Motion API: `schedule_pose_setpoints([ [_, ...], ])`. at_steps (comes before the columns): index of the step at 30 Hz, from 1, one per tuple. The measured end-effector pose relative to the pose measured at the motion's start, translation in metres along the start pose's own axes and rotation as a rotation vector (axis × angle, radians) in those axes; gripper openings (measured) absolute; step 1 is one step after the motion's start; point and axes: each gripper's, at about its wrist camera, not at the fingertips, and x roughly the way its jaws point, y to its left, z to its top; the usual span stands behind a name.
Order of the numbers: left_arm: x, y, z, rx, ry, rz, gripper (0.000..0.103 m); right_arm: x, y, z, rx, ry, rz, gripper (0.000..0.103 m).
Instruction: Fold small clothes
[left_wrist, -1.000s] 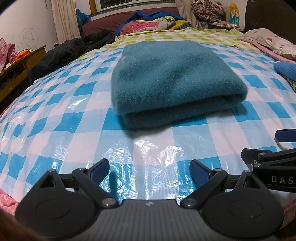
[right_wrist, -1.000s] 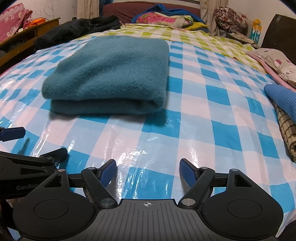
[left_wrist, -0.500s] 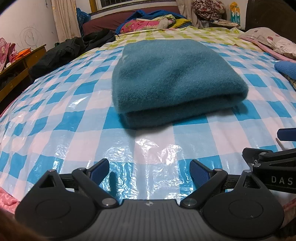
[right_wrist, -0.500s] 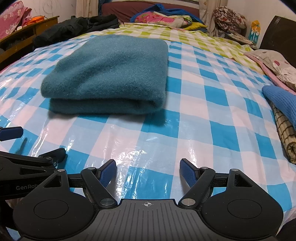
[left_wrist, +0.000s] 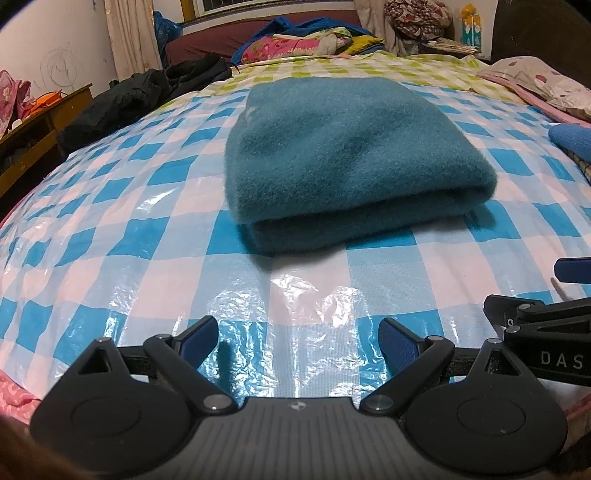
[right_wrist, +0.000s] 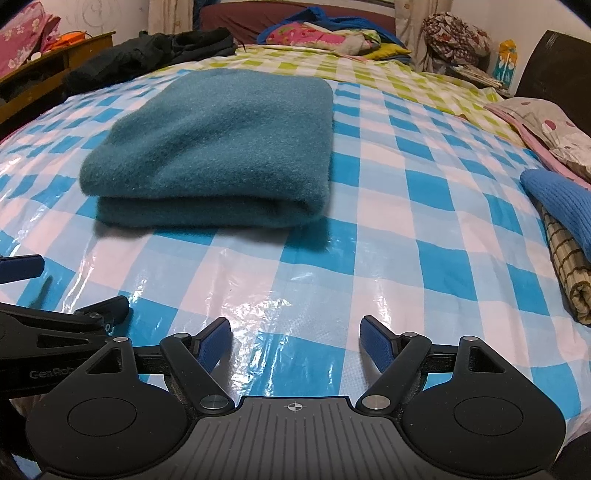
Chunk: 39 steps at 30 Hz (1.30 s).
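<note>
Blue pads: both grippers show ribbed blue pads on black linkage arms, and there's daylight between each pair.
Left gripper (left_wrist: 297, 339): jaws released, spread wide, nothing but shiny sheet between them.
Right gripper (right_wrist: 295, 341): jaws released too, gaping over the bed, holding nothing.
Side by side: each gripper pokes into the other's view, close neighbours at the near edge.
Writing, left wrist view: white capitals "DAS" on the right gripper's black body, cut off by the frame.
Writing, right wrist view: grey "GenRob" on the left gripper's body, the rest hidden behind the linkage.
Plastic sheet (right_wrist: 388, 229): glossy blue-and-white check over the bed, green-and-white check further back.
Teal fleece garment (left_wrist: 343, 158): folded in a thick rectangle, lying on the sheet ahead of both grippers, apart from the jaws, fold edge facing us.
Blue knit (right_wrist: 557, 199): off to the right, resting on a checked cloth (right_wrist: 569, 273).
Dark jacket (left_wrist: 140, 96): heaped at the far left edge.
</note>
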Motion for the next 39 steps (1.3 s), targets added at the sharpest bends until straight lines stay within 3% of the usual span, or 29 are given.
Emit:
schedule_pose_setpoints([
  [39,-0.0025,0.0009,0.0007,-0.016,0.006,-0.009,0.098,-0.0004,0.0022,-0.0001,0.003,-0.001,-0.013,0.079],
])
